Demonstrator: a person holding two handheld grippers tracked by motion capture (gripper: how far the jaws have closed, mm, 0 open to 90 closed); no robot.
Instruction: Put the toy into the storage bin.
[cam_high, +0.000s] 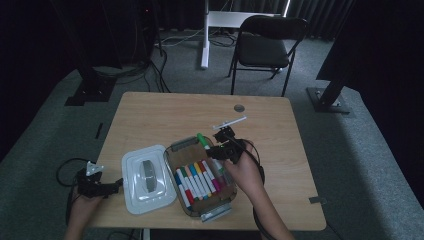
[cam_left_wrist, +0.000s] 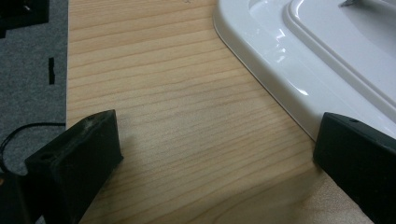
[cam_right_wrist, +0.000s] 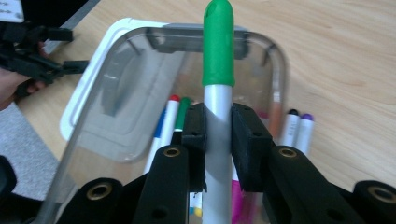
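Green-capped marker (cam_right_wrist: 218, 88): clamped by its white barrel in the right gripper (cam_right_wrist: 218, 140), raised above the far end of the clear box (cam_high: 176, 150). Advice: keep the grip firm, carry it level, clear the rim. Left gripper (cam_left_wrist: 215, 154): jaws wide, empty, beside the white lid (cam_left_wrist: 299, 51) left of the box.

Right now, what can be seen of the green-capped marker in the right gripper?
The marker has a smooth white barrel, plastic by the look, and a rounded green cap, which is on. The right gripper is shut on the barrel just below the cap, one black pad on each side. In the right gripper view it stands along the jaws, cap pointing away, above the clear box that holds the other markers. In the high view it sits tilted over the box's far end, off the table.
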